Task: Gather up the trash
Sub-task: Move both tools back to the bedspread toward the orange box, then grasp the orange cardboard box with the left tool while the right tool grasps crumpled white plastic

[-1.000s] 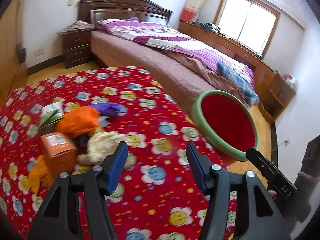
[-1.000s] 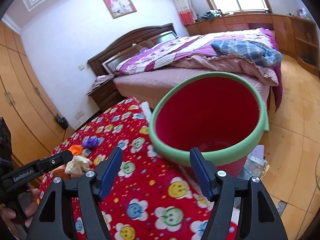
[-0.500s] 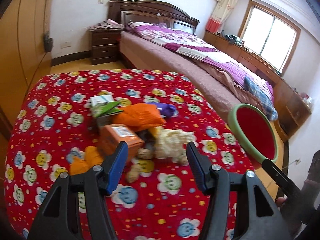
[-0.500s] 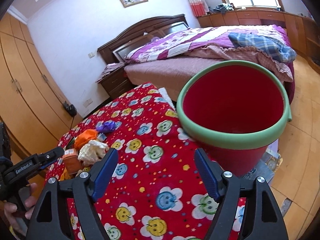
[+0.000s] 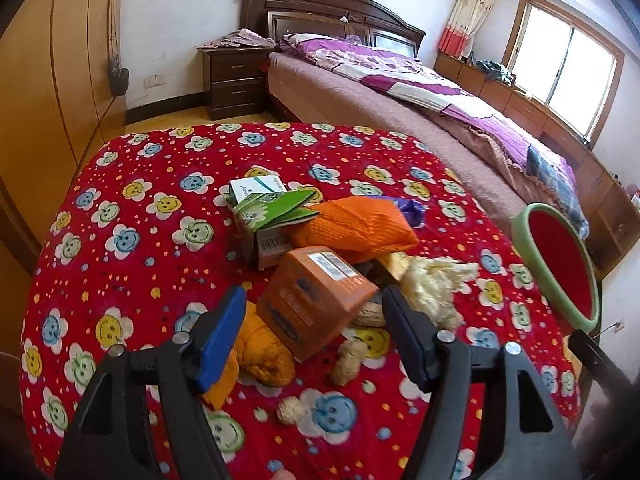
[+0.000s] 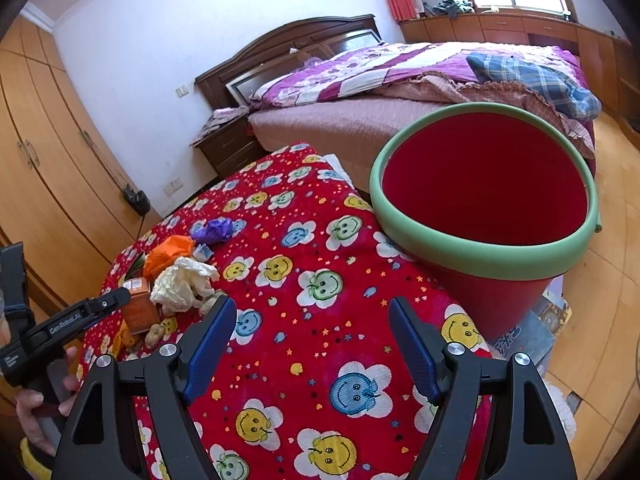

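Observation:
A pile of trash lies on the red smiley-flower tablecloth [image 5: 132,216]: an orange box [image 5: 316,300], an orange bag [image 5: 356,224], a green-and-white carton [image 5: 268,208], crumpled cream paper [image 5: 432,284], peanut shells [image 5: 348,360] and a purple wrapper [image 6: 214,230]. My left gripper [image 5: 314,316] is open and empty, its jaws either side of the orange box, just short of it. A red bucket with a green rim [image 6: 484,208] stands beside the table's right edge. My right gripper [image 6: 312,324] is open and empty above the cloth, left of the bucket.
A bed with a purple quilt [image 5: 420,92] stands behind the table. A dark nightstand [image 5: 236,80] is at the back, wooden wardrobes [image 5: 44,80] on the left. The left gripper's handle [image 6: 68,320] shows at the right wrist view's left edge.
My left gripper has swung left from the bucket toward the trash pile and closed in on the orange box. My right gripper has drawn back slightly from the bucket.

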{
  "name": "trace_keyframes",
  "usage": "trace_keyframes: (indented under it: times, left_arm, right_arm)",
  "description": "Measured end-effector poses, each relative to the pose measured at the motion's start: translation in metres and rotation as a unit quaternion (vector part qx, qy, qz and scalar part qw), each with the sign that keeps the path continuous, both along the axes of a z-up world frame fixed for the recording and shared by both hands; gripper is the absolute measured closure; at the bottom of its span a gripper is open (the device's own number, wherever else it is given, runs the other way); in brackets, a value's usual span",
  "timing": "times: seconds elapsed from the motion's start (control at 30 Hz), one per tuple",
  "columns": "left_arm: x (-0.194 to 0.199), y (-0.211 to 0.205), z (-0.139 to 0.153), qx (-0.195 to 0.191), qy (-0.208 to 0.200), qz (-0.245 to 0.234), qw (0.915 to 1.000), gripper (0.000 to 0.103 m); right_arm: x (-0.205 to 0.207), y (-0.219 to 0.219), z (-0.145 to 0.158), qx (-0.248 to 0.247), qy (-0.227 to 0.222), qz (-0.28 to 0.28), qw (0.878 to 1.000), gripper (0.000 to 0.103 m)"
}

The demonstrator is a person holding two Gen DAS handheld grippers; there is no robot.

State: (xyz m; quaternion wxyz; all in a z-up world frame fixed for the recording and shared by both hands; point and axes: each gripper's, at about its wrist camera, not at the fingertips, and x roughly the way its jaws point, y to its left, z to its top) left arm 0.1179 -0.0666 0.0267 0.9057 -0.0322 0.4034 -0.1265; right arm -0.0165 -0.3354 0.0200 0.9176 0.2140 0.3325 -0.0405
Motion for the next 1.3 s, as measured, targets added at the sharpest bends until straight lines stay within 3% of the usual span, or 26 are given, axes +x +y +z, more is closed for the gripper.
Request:
trace_keyframes:
  times: [0.13,0.33,0.53,0.63,0.83,0.97,1.3]
  left_arm:
    - [0.013,-0.002,-0.009,0.013,-0.002,-0.004,0.9999,0.031]
    - [0.026,-0.008,-0.020,0.000,0.026,-0.026,0.9993,0.031]
    - [0.027,-0.004,-0.024,-0.033,0.037,-0.025,0.9984,0.051]
    - [0.020,0.001,-0.017,-0.041,0.026,-0.026,0.9985,0.051]
    - [0.007,0.016,0.003,-0.056,0.004,-0.003,0.9984,0.051]
    - [-0.001,0.028,0.011,-0.039,-0.013,0.025,0.9988,0.051]
    - [-0.003,0.064,0.005,-0.046,-0.010,0.079,0.9957,0.051]
  right_arm:
    - [0.003,0.001,-0.004,0.001,0.007,0.001,1.000,0.024]
    - [0.006,0.001,-0.007,0.000,0.016,0.002,1.000,0.024]
    - [0.010,0.004,-0.009,0.000,0.022,0.007,1.000,0.024]
    - [0.013,0.007,-0.006,-0.003,0.022,0.014,1.000,0.024]
    - [0.028,0.024,0.004,-0.011,0.015,0.046,0.999,0.024]
    - [0.042,0.040,0.010,-0.014,0.011,0.071,0.997,0.024]
    - [0.089,0.085,0.009,-0.008,0.019,0.142,0.990,0.023]
